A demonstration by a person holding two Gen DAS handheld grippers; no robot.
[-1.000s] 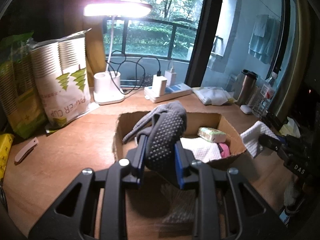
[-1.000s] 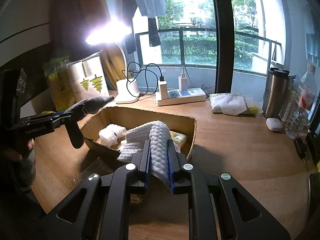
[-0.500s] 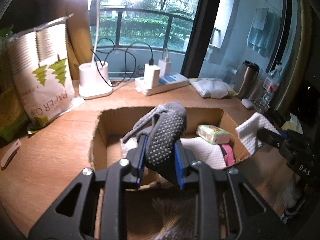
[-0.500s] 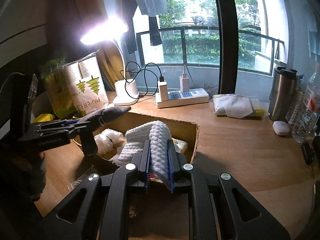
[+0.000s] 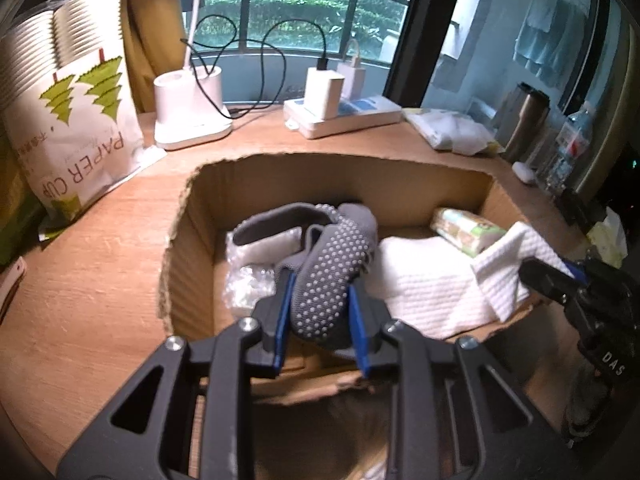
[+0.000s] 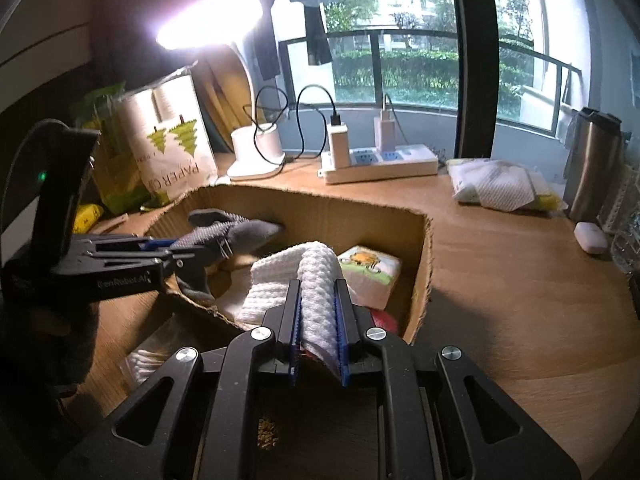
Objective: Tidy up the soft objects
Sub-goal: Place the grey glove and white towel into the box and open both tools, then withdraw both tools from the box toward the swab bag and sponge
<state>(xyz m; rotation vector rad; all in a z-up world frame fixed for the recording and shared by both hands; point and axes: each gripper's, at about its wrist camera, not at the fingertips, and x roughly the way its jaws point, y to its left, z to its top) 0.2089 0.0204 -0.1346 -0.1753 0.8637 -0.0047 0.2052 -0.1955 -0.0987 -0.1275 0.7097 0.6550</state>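
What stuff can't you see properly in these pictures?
- Box bottom, left view: the sock, cloth and left tool cover it.
- Red thing, right view: hidden behind the right tool.
- Lamp head, right view: glare.
- Bottle label, left view: too blurry.

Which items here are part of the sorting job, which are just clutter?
Job: grey sock in left tongs; white cloth in right tongs; cardboard box; tissue pack.
Clutter: desk lamp; power strip; paper cup bag; thermos.
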